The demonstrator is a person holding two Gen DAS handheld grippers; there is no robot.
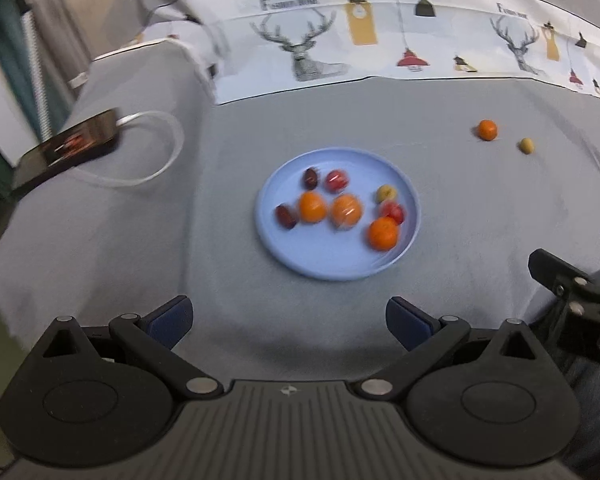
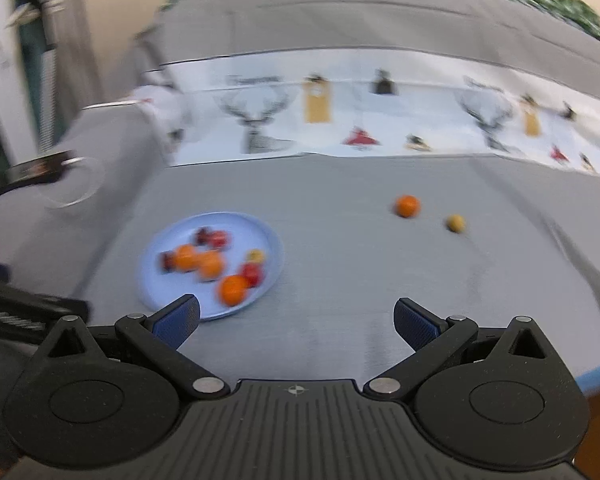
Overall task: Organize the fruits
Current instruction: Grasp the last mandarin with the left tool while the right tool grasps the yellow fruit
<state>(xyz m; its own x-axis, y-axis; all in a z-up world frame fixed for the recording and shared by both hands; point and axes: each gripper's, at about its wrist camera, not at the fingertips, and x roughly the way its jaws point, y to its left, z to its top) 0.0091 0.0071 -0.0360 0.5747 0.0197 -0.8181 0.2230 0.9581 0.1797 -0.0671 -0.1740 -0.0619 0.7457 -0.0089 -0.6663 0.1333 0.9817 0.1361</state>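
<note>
A light blue plate (image 1: pixel 324 264) (image 2: pixel 156 272) lies on the grey cloth and holds several small fruits: oranges, red ones, dark ones and a yellow one. Out on the cloth to the right sit a loose orange (image 1: pixel 487 130) (image 2: pixel 407 205) and a small yellow-green fruit (image 1: pixel 526 145) (image 2: pixel 455 223), close together. My left gripper (image 1: pixel 288 320) is open with nothing in it, held just short of the plate's near rim. My right gripper (image 2: pixel 296 322) is open too, to the right of the plate and well short of the two loose fruits.
A dark flat device (image 1: pixel 72 146) with a looped white cable (image 1: pixel 156 152) rests at the left of the table. A printed cloth with deer and lamps (image 1: pixel 380 40) runs along the back. The right gripper's body (image 1: pixel 580 300) shows at the left view's right edge.
</note>
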